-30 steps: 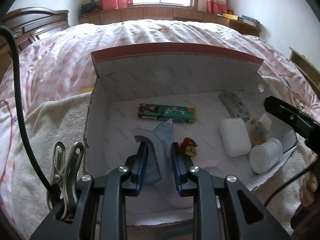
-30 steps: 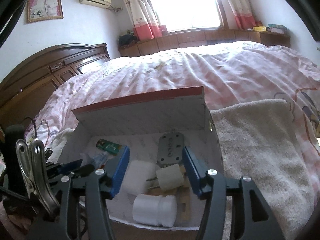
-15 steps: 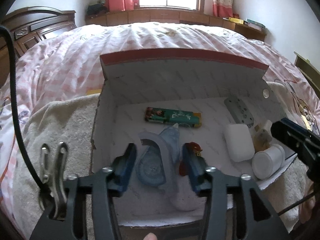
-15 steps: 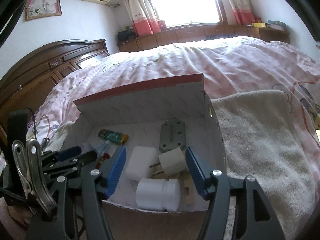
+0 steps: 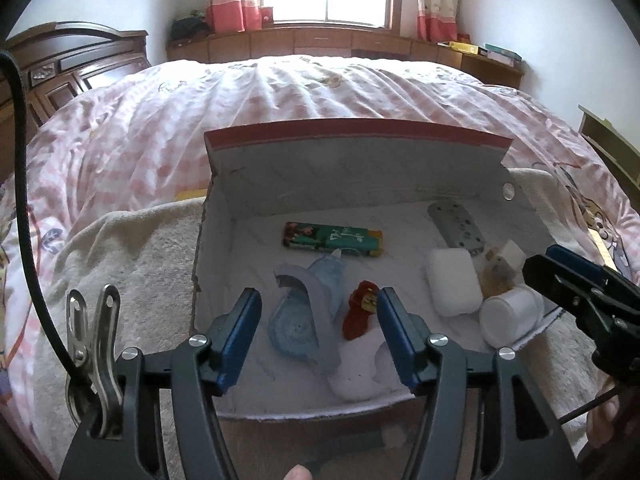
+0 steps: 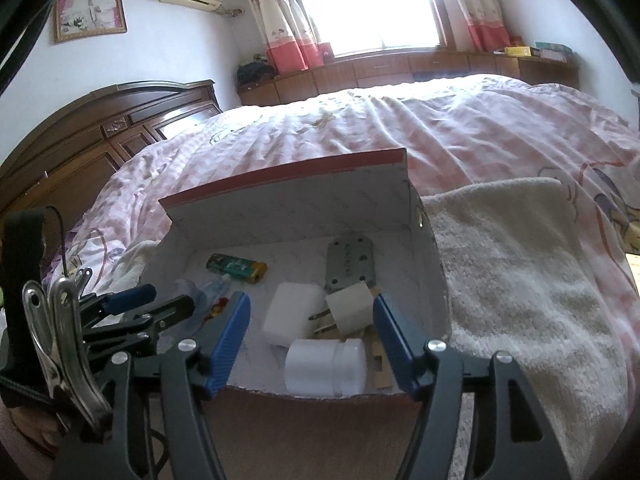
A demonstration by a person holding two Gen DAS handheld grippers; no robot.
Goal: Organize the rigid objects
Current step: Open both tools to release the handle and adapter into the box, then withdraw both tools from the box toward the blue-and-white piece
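An open white cardboard box (image 5: 360,168) with a red rim lies on the bed. My left gripper (image 5: 318,294) hovers over its near left part. Its jaws are opening, and a pale blue tape dispenser (image 5: 298,320) lies loose on the box floor between the pads, untouched. A red figurine (image 5: 358,312) lies beside the right pad. Farther in are a green lighter (image 5: 332,240), a grey metal plate (image 5: 456,228), a white block (image 5: 452,286) and a white jar (image 5: 508,316). My right gripper (image 6: 311,298) stands open at the box's near right edge, above the jar (image 6: 324,368) and a white plug adapter (image 6: 350,306).
The box rests on a cream towel (image 6: 520,280) spread over a pink checked bedspread (image 5: 280,96). A dark wooden headboard (image 6: 100,132) stands to the left, and low cabinets (image 5: 340,42) run under the window. A fingertip (image 5: 298,474) shows at the bottom edge.
My left jaws have spread apart and let go of the blue tape dispenser, which now lies on the box floor. The right jaws have widened a little.
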